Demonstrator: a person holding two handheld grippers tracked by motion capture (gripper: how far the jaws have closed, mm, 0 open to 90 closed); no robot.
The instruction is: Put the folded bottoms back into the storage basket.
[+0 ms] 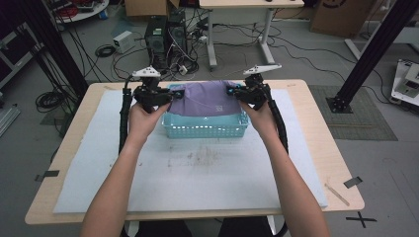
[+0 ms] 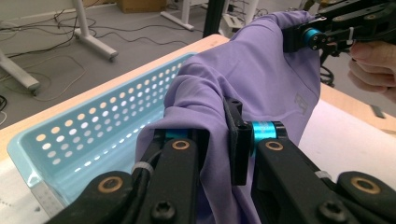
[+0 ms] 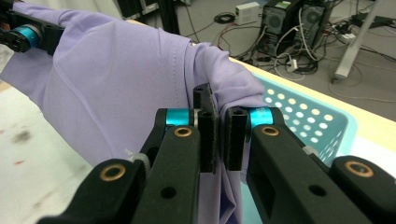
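You hold a purple garment (image 1: 205, 98) stretched between your two grippers above a light blue perforated basket (image 1: 205, 129) that sits at the far middle of the table (image 1: 316, 148), on a pale mat (image 1: 197, 173) marked with dark smudges. Your left gripper (image 1: 170, 96) is clenched on the cloth's left edge, and your right gripper (image 1: 236, 92) is clenched on its right edge; the fabric hangs between them and drapes down into the basket.

In the left gripper view, the jaws pinch a fold of the purple garment (image 2: 252, 84), with the basket's (image 2: 102, 126) dotted wall beside it and your right gripper (image 2: 322, 39) gripping the far corner. A small pale printed mark (image 2: 301, 103) shows on the cloth there and, in the high view, near the garment's lower right; it is too small and creased to read.

In the right gripper view, the jaws are pressed together on a bunched edge of the garment (image 3: 116, 79), with the basket (image 3: 308, 116) behind and your left gripper (image 3: 28, 35) at the far end of the cloth.

Beyond the table, two dark computer towers (image 1: 165, 32) stand on the floor among cables (image 1: 106, 49); no writing on them can be read. A black cross of tape (image 1: 361, 218) marks the floor at the table's near right corner.
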